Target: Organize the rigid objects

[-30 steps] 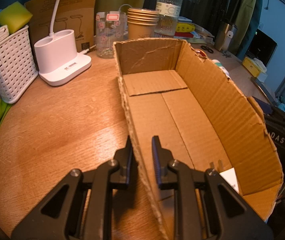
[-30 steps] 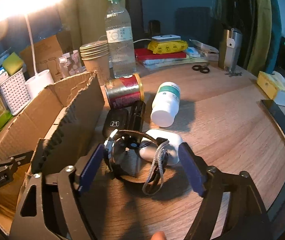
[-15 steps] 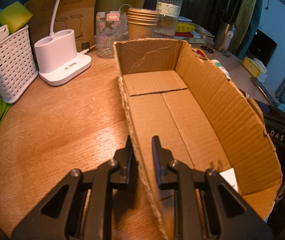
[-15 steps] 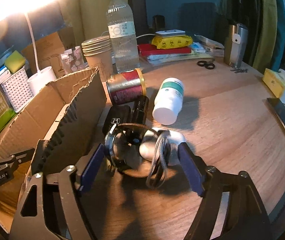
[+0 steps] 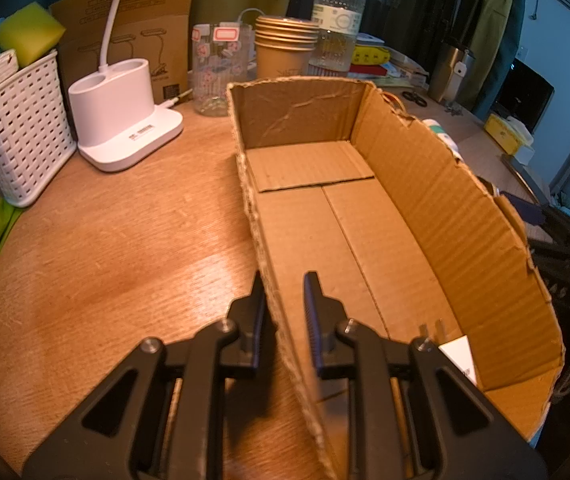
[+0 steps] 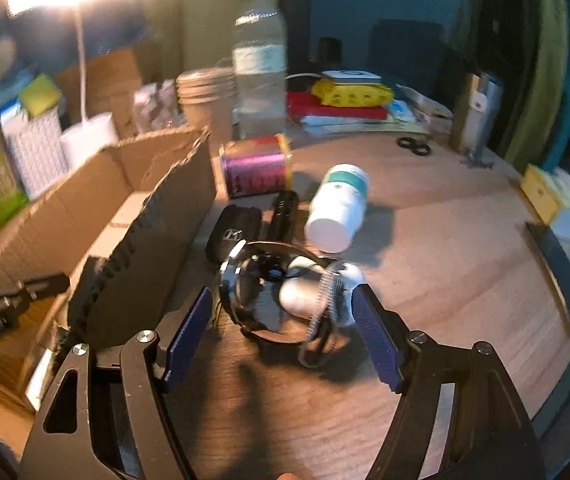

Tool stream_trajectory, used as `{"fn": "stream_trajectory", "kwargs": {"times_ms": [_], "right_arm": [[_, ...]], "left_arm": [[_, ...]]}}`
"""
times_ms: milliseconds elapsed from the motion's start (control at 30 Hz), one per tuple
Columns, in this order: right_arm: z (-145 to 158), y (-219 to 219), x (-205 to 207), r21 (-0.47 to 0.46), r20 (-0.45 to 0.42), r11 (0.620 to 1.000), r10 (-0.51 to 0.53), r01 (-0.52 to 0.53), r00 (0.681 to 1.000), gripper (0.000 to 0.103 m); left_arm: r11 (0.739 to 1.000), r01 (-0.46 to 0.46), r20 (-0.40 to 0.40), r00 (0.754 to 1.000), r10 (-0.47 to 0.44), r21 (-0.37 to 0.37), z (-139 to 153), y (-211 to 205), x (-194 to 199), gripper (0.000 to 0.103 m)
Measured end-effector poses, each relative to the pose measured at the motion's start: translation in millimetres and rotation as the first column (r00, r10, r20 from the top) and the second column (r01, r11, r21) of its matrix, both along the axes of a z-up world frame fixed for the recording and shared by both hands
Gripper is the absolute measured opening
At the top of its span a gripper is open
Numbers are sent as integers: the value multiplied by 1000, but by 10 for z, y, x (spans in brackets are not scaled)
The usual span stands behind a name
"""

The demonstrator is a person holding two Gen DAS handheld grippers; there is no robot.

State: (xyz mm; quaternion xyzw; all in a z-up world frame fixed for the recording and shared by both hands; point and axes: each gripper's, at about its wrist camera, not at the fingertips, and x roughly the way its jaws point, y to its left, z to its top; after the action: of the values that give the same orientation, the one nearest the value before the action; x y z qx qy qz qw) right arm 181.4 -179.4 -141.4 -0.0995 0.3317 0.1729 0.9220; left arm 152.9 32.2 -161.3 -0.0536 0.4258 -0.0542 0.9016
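My left gripper [image 5: 284, 312] is shut on the left wall of the open cardboard box [image 5: 425, 208], one finger inside and one outside. A white plug adapter [image 5: 459, 354] lies in the box's near corner. In the right wrist view, blurred, my right gripper [image 6: 279, 320] is open low over the table. Its jaws straddle a wristwatch [image 6: 241, 296] and a white earbud case [image 6: 303, 294] with a grey lanyard [image 6: 325, 300]. Beyond them lie a black car key [image 6: 233, 232], a black lighter [image 6: 285, 210], a white pill bottle [image 6: 339, 208] and a red can [image 6: 257, 164]. The box [image 6: 141, 208] stands just left of them.
A white lamp base [image 5: 125, 120], a white basket [image 5: 17, 136], a glass [image 5: 221, 68], stacked paper cups [image 5: 285, 48] and a water bottle [image 5: 339, 20] line the back. Scissors [image 6: 415, 146], a steel flask [image 6: 481, 112] and a yellow tissue box [image 6: 549, 196] sit to the right.
The right gripper's jaws narrowed a little around the watch and case, and its view rolled slightly and blurred. The left gripper and box stayed still.
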Motion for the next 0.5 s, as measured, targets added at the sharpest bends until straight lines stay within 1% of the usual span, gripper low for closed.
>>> {"fn": "stream_trajectory", "kwargs": {"times_ms": [233,400,500], "right_arm": [[-40,7,132,-14,-15,1000,-13,13,1000,76],[-36,-13,128,4,-19,1000,-17,17,1000,72],[-24,-3,96,-3,-10,1000,-14,14,1000,72]], "left_arm": [[1000,0,0,1000,0,0,0,1,1,19],[1000,0,0,1000,0,0,-1,0,1,19],[1000,0,0,1000,0,0,0,0,-1,19]]}}
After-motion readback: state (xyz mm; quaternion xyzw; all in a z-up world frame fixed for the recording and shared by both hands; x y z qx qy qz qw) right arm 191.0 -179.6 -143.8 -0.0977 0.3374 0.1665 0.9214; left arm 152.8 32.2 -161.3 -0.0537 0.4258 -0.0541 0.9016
